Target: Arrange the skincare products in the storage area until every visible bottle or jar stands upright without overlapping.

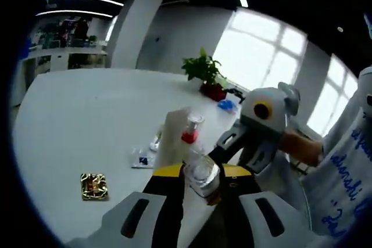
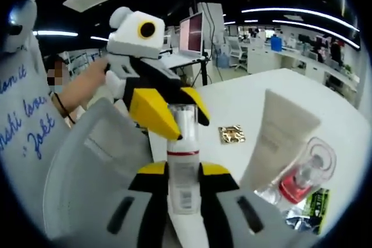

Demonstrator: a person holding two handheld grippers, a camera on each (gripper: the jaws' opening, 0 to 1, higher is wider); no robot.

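Gripping a clear capped bottle (image 1: 201,175) from both ends, the two grippers are working over a white table (image 1: 81,120). Nearest in the left gripper view, the left gripper (image 1: 200,178) is standing with its yellow-tipped jaws closed around the bottle's clear cap. Nearest in the right gripper view, the right gripper (image 2: 183,172) is clamping the same bottle by its white body, just below a red band, while the left gripper's jaws are coming down onto the cap from above.

Just beyond the jaws, a white tube (image 2: 273,143) is standing upright, and a small red-necked bottle with a clear cap (image 2: 305,175) is sitting beside it, close enough that contact cannot be told. Flat sachets (image 1: 142,158) are lying near their bases. Farther out and to one side, a gold-wrapped packet (image 1: 93,186) is lying alone. A potted plant (image 1: 204,72) is standing at the far edge, by the windows.

Judging from this, the bottle needs setting down upright on bare table, clear of the tube. Lowering it squarely, then releasing one gripper at a time, should keep it from tipping.
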